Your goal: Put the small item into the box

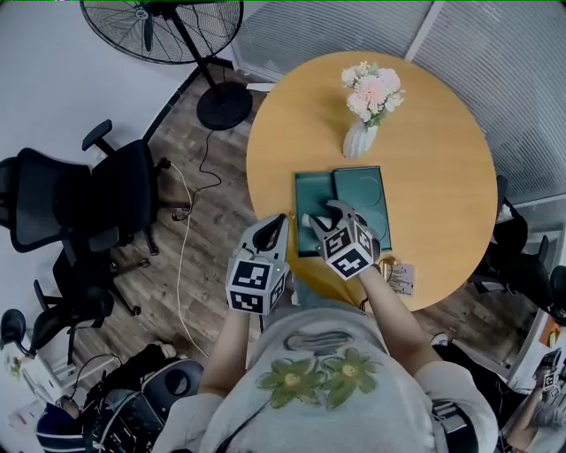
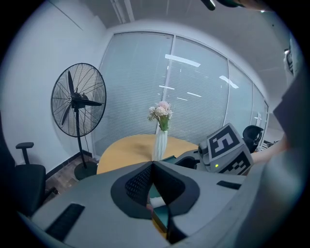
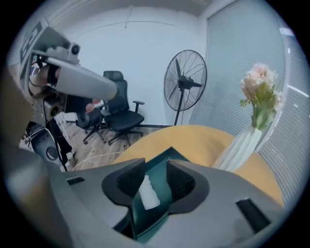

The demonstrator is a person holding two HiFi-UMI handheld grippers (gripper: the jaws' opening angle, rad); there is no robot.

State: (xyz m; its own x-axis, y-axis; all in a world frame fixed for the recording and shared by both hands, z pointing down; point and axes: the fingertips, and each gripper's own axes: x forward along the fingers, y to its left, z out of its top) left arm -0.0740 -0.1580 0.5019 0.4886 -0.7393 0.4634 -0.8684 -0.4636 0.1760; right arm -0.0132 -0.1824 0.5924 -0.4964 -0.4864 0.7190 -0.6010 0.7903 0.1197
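1. Person [image 1: 327,380] in a grey flower-print shirt stands at the near edge of a round wooden bench [image 1: 424,133], holding a claw in each hand.
2. Pedestal fan [image 1: 164,26] stands on the floor beyond the bench's far-left edge.
3. Black office chair [image 1: 88,195] sits on the floor, well apart from the bench's left edge.
4. Green box [image 1: 363,190] lies open in two halves near the bench's near edge.
5. White vase [image 1: 361,137] of pale flowers stands upright just beyond the box, toward the bench's middle.
6. Right claw [image 1: 325,215] hangs over the box's left half, jaws apart.
7. Left claw [image 1: 281,221] hovers at the bench's near-left edge, jaws together and empty.
8. White small item [image 3: 147,193] lies inside the box, between the right claw's open jaws and unclamped.
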